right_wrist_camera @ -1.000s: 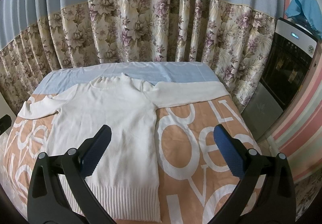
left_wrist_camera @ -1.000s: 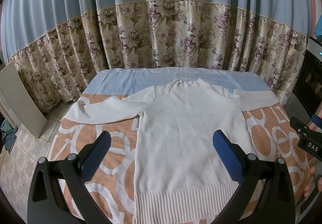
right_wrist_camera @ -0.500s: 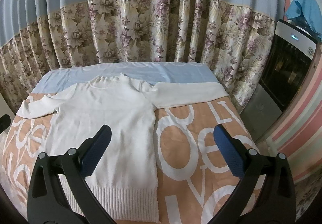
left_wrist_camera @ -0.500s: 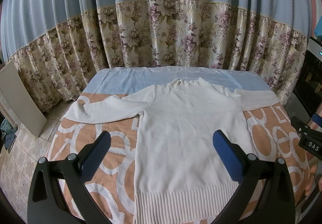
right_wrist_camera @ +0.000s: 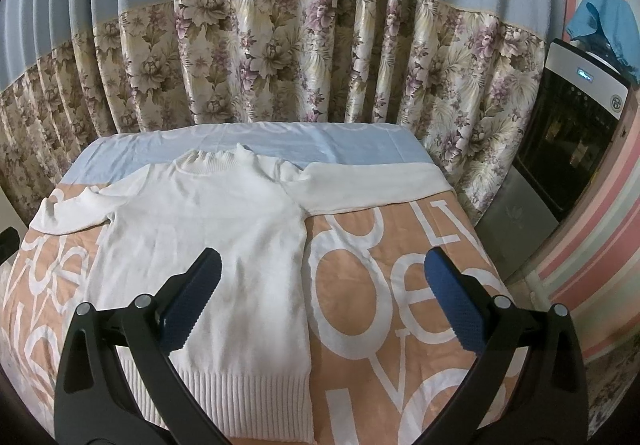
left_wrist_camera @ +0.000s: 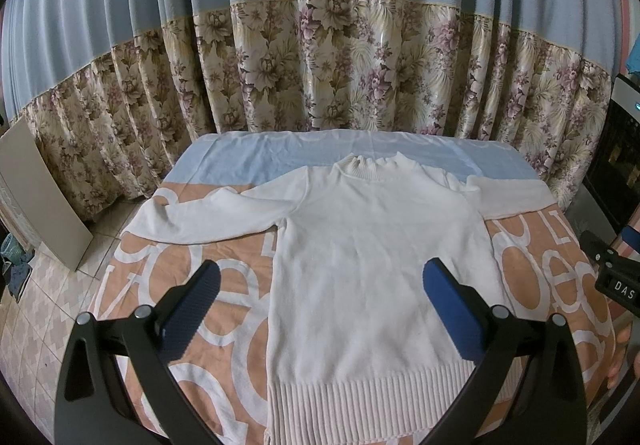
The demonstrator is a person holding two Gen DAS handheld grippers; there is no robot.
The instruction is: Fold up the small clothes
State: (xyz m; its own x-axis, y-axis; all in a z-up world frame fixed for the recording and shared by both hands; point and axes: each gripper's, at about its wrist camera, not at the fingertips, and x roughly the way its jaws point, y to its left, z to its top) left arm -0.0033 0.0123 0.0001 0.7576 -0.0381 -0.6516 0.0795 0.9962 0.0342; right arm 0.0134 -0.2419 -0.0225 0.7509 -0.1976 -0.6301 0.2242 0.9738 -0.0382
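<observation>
Left gripper (left_wrist_camera: 320, 297) was spread wide w/ nothing between its pads, hovering over the sweater's (left_wrist_camera: 372, 265) lower body; right gripper (right_wrist_camera: 322, 297) likewise spread & empty, above the sweater's right edge. Sweater lay flat, front up, sleeves out, on the table cloth (right_wrist_camera: 400, 285), prob. laid out ready for a first fold. No containers visible.

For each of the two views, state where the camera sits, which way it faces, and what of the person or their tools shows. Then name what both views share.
Left wrist: on the left gripper, jaws open, facing the curtain over the white sweater; fingertips and the other gripper show at right.
Right wrist: on the right gripper, jaws open, facing the same way from further right.
Shared: sweater, orange bedspread, floral curtain.
</observation>
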